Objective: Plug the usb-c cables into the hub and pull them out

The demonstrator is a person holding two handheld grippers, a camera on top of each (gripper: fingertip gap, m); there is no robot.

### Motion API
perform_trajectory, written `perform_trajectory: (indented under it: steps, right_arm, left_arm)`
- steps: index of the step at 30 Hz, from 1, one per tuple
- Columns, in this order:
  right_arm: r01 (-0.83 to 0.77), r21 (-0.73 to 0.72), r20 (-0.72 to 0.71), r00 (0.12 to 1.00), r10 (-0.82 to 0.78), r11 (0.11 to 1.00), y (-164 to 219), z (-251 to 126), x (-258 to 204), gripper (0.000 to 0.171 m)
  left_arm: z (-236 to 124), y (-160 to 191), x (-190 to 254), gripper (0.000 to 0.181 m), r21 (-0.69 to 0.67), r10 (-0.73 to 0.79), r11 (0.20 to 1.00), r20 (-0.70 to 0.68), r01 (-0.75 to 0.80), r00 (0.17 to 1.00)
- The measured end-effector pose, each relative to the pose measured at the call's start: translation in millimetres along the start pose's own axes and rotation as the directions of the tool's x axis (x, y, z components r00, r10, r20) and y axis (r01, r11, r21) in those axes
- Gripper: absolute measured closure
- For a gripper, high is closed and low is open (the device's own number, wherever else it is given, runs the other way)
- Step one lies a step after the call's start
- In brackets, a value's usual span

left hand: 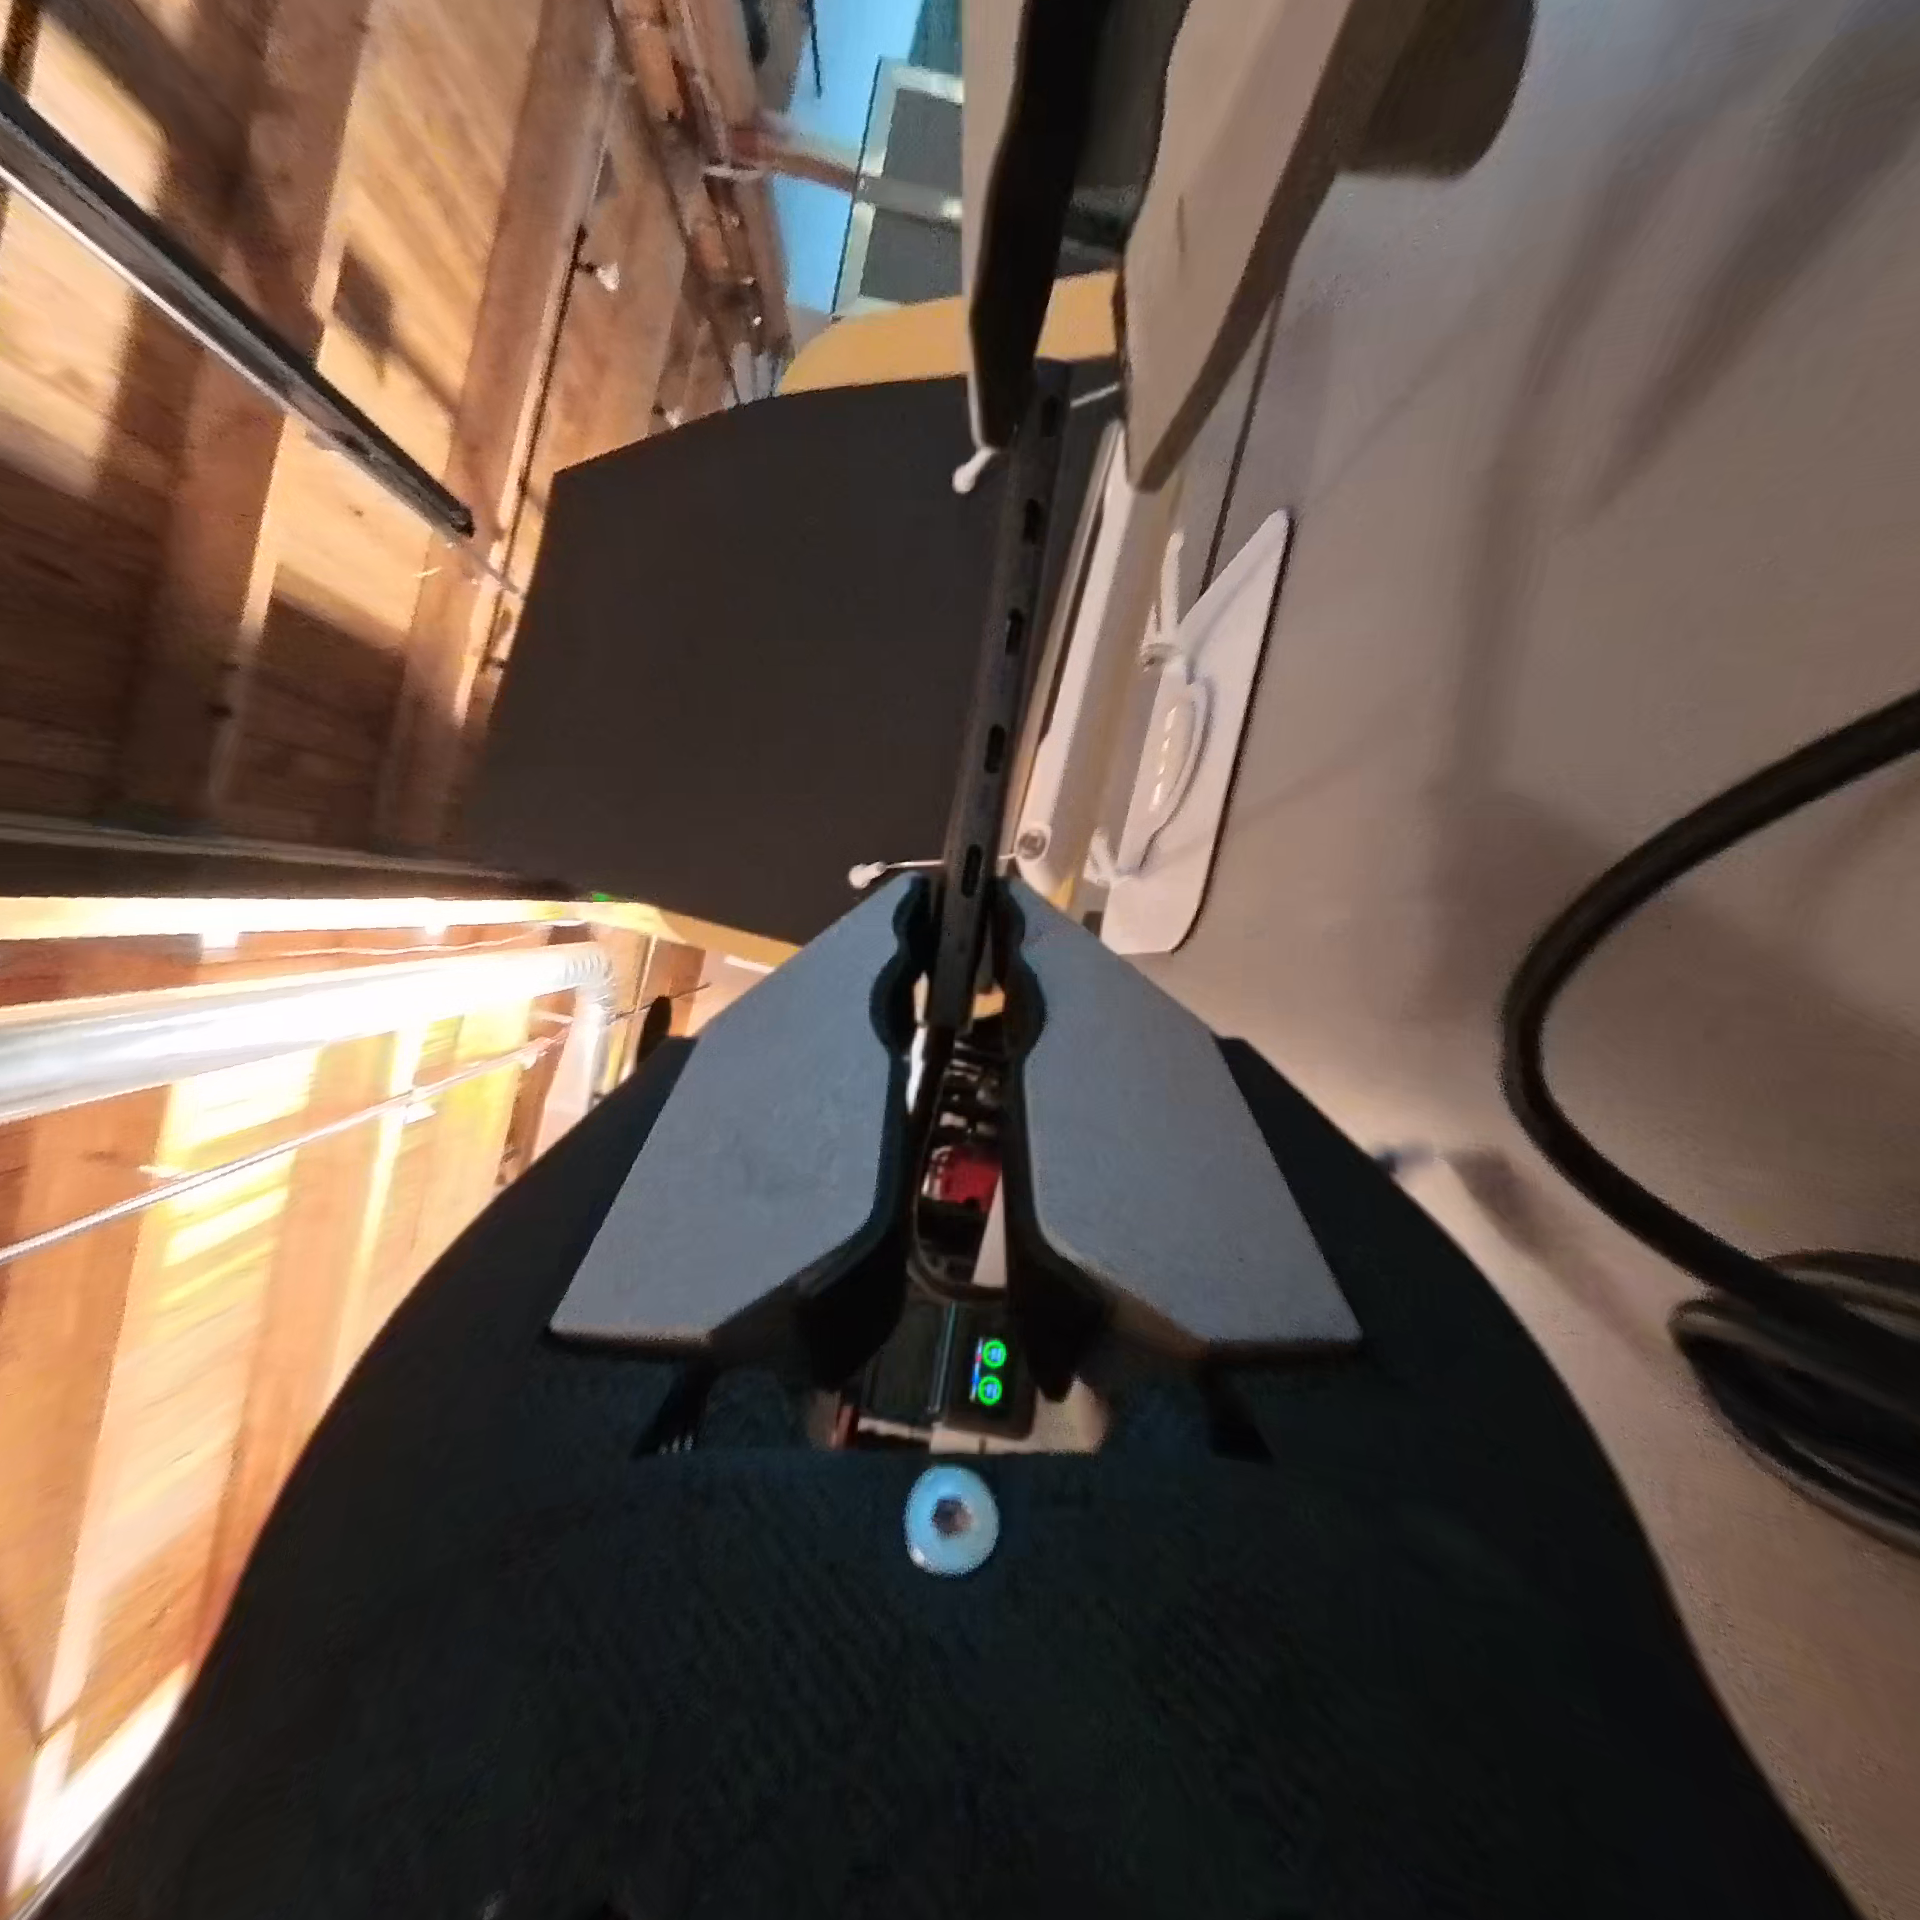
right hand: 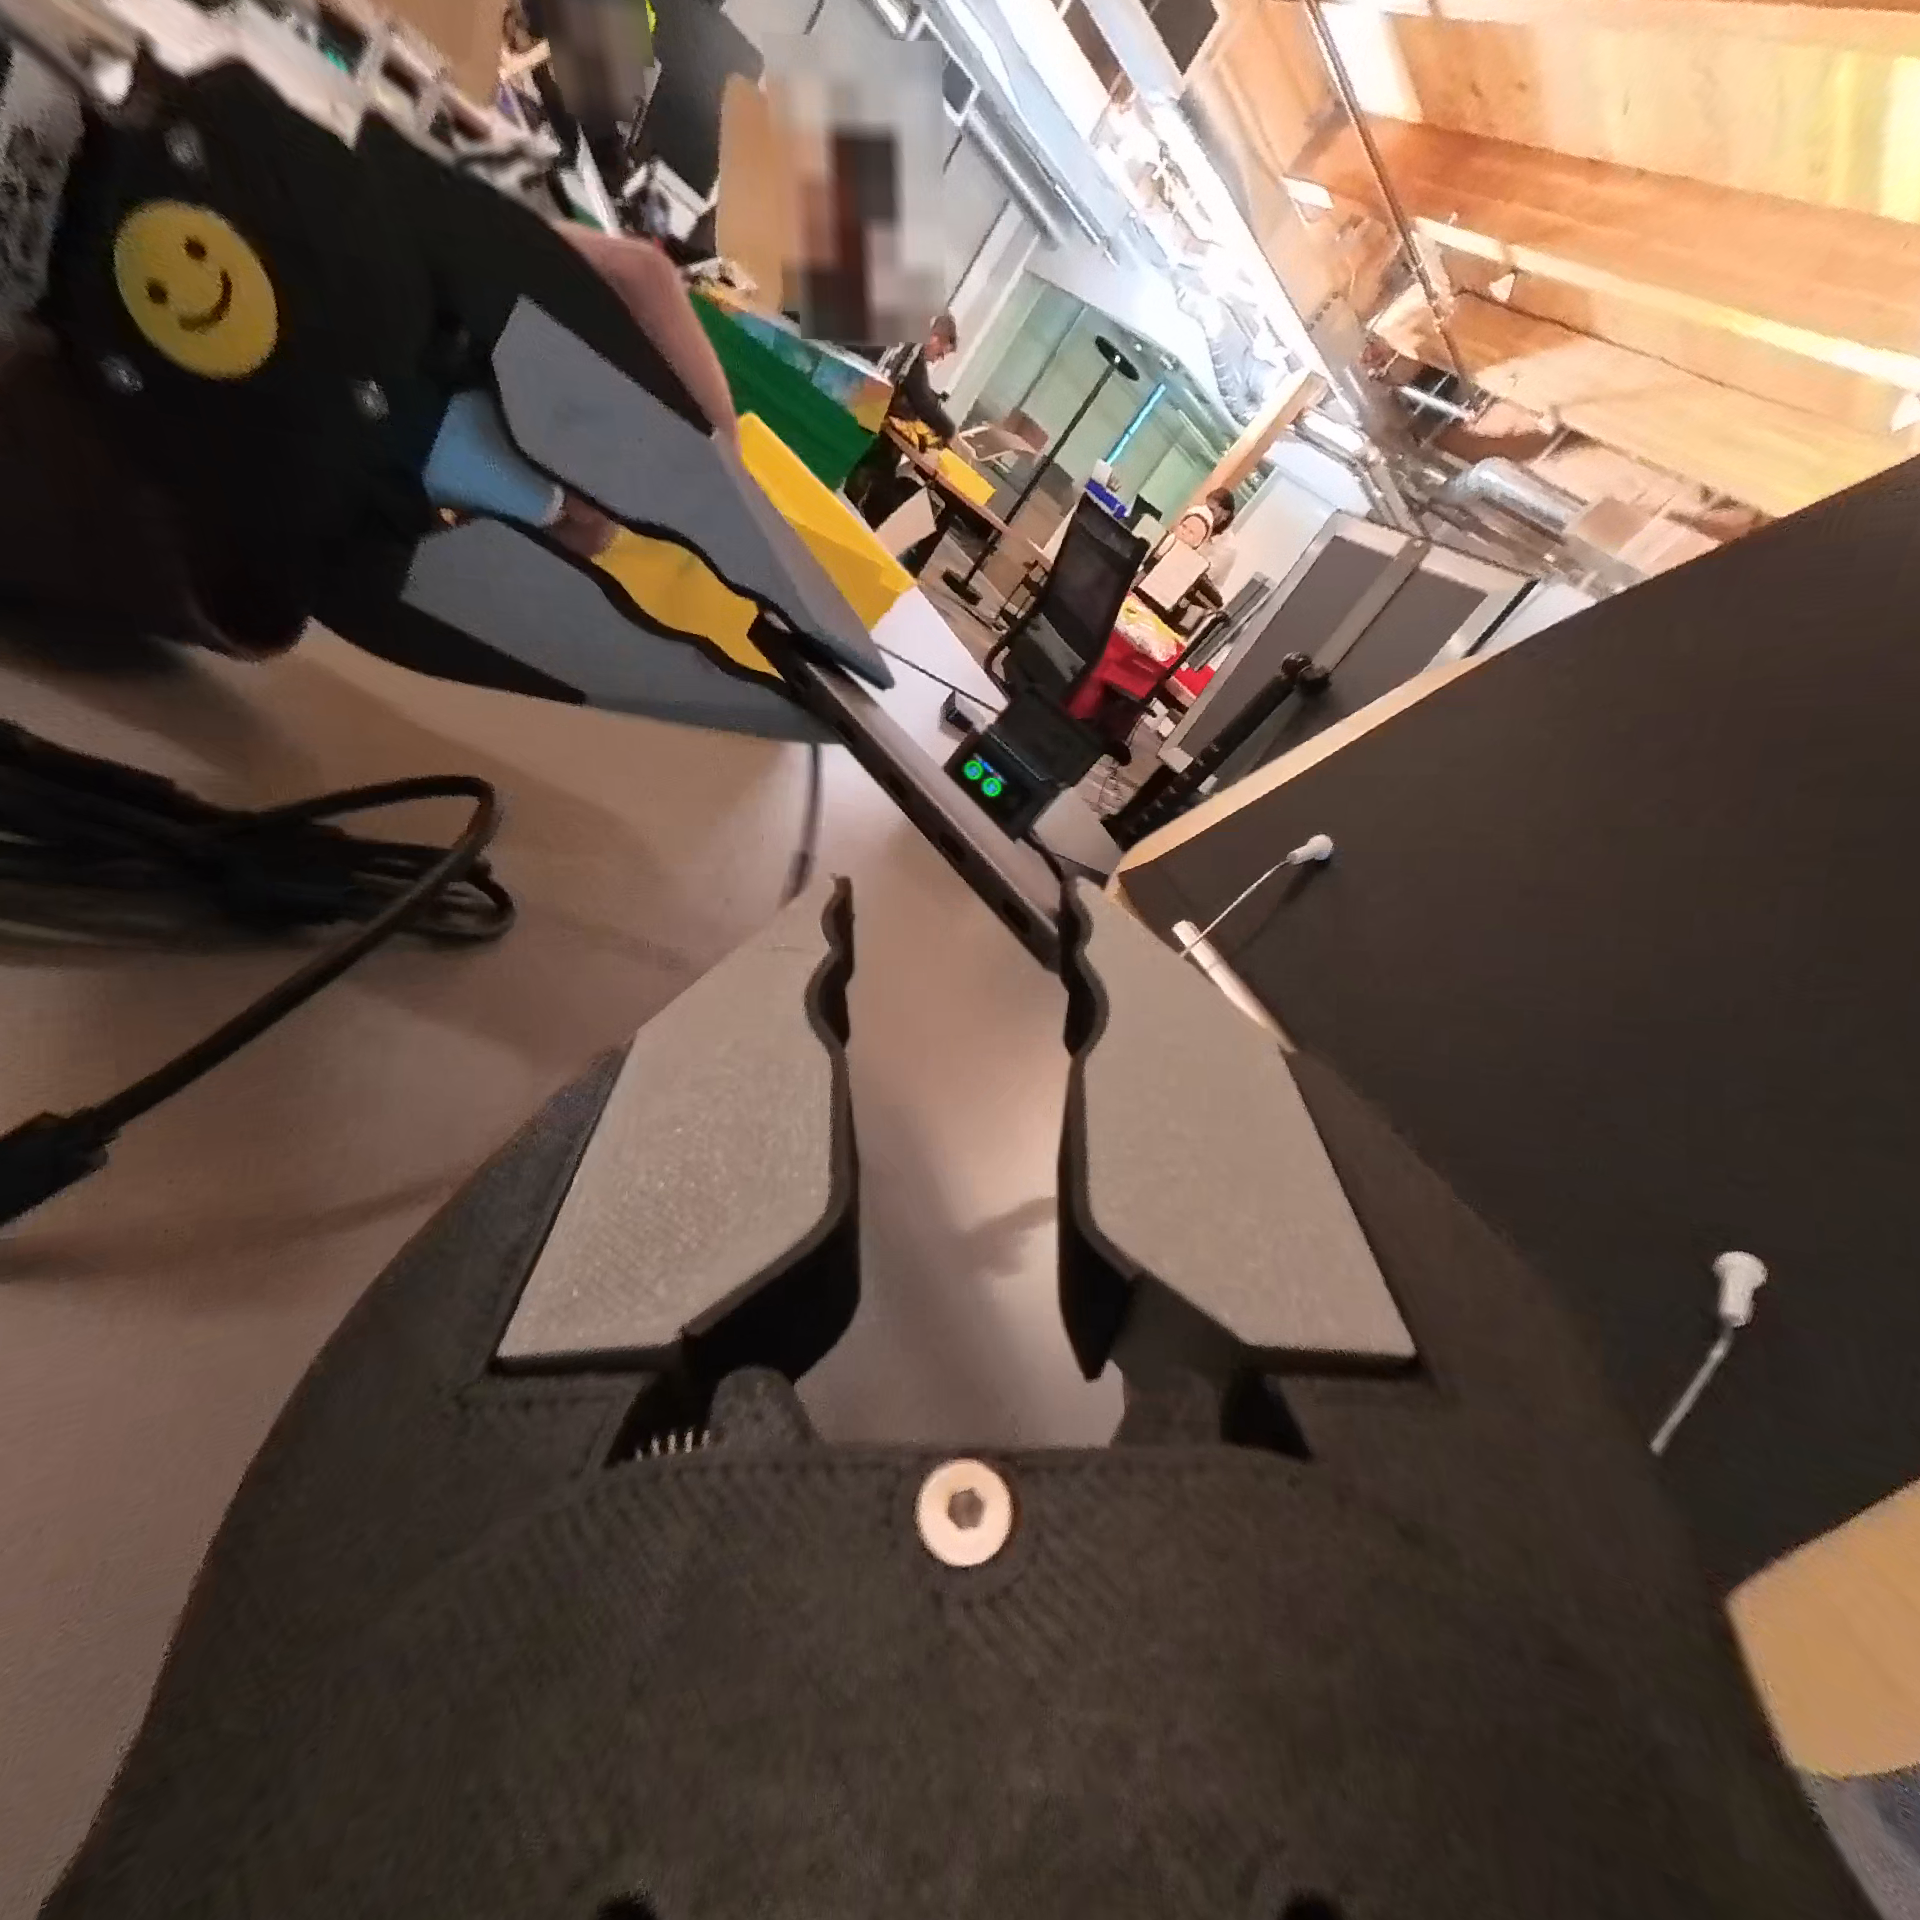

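From the left wrist view, the left gripper (left hand: 954, 914) was clamped on the near end of the hub (left hand: 1013, 644), a thin dark bar held edge-on and running away toward 12 o'clock. I counted five small slot ports along its visible edge. A small display (left hand: 985, 1369) with two green rings showed low between the fingers. A black board (left hand: 748, 665) stood at 10 o'clock, with two white pins (left hand: 966, 476) beside the hub's edge. One black cable (left hand: 1621, 1049) curved over the table (left hand: 1558, 520) at 3 o'clock, ending in a dark coil. One white pad (left hand: 1195, 727) lay at 1 o'clock, just beside the hub.

From the right wrist view, the right gripper (right hand: 956, 914) stood open with a moderate gap, nothing between its fingers. The hub (right hand: 935, 821) slanted from 10 o'clock down toward the right fingertip, its far end held by the other left gripper (right hand: 790, 649), which bore one yellow smiley sticker (right hand: 195, 289). I could make out about three ports on this side. The display (right hand: 985, 777) with two green rings sat on the hub. Black cables (right hand: 312, 894) lay bundled at 9 o'clock, too tangled to count; one plug end (right hand: 42, 1158) lay loose on the table (right hand: 260, 1195). The board (right hand: 1558, 935) at 3 o'clock carried three white pins (right hand: 1735, 1283).
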State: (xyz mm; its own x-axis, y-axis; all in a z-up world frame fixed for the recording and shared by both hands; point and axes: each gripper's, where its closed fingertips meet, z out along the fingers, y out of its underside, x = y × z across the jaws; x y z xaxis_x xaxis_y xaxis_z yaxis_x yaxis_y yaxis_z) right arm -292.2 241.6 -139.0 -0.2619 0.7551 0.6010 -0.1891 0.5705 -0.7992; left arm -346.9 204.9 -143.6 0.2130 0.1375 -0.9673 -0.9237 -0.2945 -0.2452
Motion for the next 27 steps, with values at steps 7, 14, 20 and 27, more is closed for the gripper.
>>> perform_trajectory:
  steps: [7, 14, 20, 27]
  right_arm:
    - [-0.399, 0.005, 0.153, 0.906, 0.394, 0.917, -7.1, 0.3, -11.0, 0.104]
    - [-0.613, -0.221, 0.294, 0.7, 0.651, 0.759, 7.4, -4.6, -37.5, 0.103]
    - [-0.479, -0.372, 0.442, 0.661, 0.606, 0.795, 10.7, -4.0, -91.5, 0.102]
    - [-0.372, -0.465, 0.539, 0.601, 0.59, 0.803, 13.5, -7.0, -131.4, 0.114]
  left_arm:
    - [2.7, 10.7, -7.6, 0.17, -0.053, -0.022, 0.998, 0.051, 0.024, 0.998]
    - [3.6, 19.1, -13.2, 0.174, -0.063, -0.145, 0.987, 0.055, 0.149, 0.988]
    - [-1.7, 35.3, -36.9, 0.174, -0.083, -0.177, 0.978, 0.168, 0.192, 0.97]
    - [-3.8, 36.0, -43.6, 0.174, -0.075, -0.141, 0.984, 0.213, 0.16, 0.967]
